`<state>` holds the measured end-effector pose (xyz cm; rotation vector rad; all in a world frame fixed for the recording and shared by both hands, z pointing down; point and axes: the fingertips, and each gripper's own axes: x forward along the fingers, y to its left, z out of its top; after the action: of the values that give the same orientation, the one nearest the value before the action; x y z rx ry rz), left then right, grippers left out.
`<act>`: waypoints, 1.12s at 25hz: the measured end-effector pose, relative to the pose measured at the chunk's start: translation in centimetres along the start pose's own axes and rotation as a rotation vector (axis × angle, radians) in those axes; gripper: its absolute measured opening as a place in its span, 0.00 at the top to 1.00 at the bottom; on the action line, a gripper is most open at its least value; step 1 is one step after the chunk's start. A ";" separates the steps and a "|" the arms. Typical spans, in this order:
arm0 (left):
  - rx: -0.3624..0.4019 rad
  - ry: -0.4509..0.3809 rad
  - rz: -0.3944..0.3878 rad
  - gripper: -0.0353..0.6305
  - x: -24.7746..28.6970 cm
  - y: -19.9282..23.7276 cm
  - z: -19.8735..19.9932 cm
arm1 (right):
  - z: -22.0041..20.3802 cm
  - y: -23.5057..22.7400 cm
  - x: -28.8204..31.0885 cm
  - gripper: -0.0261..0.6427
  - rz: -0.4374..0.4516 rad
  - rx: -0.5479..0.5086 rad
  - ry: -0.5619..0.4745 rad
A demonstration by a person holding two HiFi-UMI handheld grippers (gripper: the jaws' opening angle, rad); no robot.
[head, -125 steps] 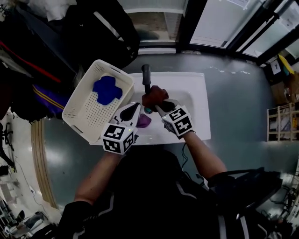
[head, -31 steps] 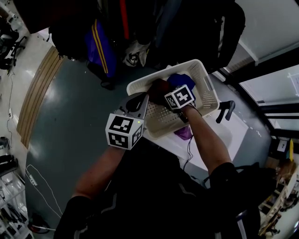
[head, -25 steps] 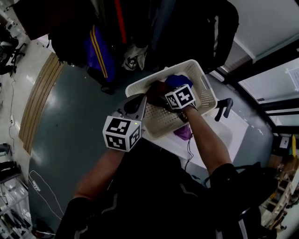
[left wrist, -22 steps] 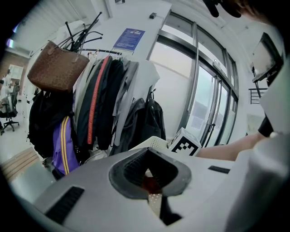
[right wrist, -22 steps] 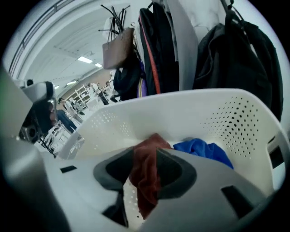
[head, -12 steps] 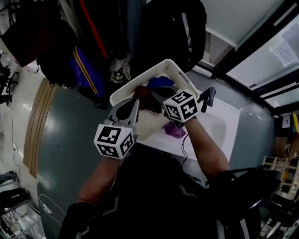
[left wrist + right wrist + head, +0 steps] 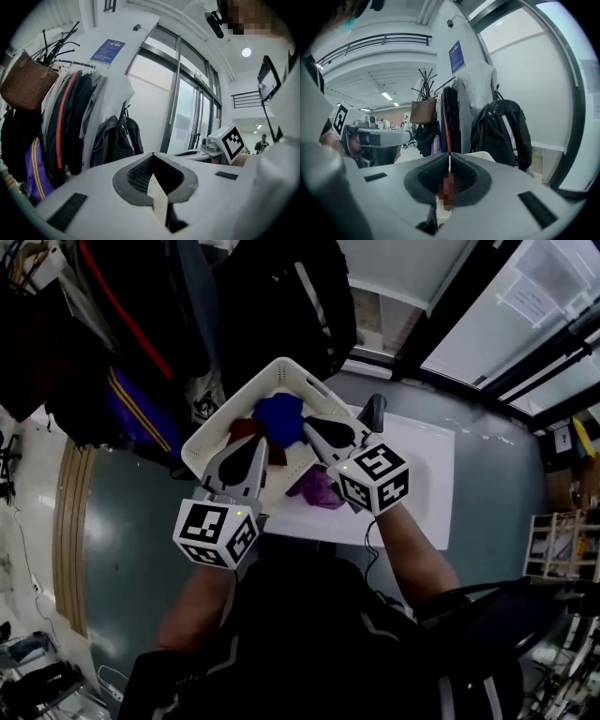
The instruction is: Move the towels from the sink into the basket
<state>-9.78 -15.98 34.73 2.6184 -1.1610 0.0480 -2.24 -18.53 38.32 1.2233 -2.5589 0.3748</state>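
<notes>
Towels: we count 2 of 3 moved. Sink (image 7: 417,465) has the purple towel (image 7: 317,488) left; basket (image 7: 225,412) beside it holds blue towel (image 7: 279,416) & dark red towel (image 7: 241,427). Left hand-held gripper (image 7: 259,444) clenched, empty; right hand-held gripper (image 7: 311,426): jaws just been closing, nothing btwn.

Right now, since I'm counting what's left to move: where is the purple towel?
In the head view, the purple towel lies near the middle of the picture on the white sink, just right of the basket and outside it.
</notes>
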 end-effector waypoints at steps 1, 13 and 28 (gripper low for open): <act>0.003 -0.005 -0.010 0.94 0.3 -0.7 0.2 | 0.2 -0.3 -1.0 0.94 -0.015 0.000 -0.016; 0.079 -0.030 -0.142 0.94 2.3 -8.0 1.5 | 1.4 -4.5 -11.6 0.94 -0.241 -0.010 -0.155; 0.139 -0.048 -0.199 0.94 4.1 -12.2 2.1 | 0.4 -6.6 -16.7 0.94 -0.341 0.012 -0.180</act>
<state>1.70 -11.71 30.37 2.8586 -0.9373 0.0271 12.91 -10.78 32.68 1.7317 -2.4244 0.2129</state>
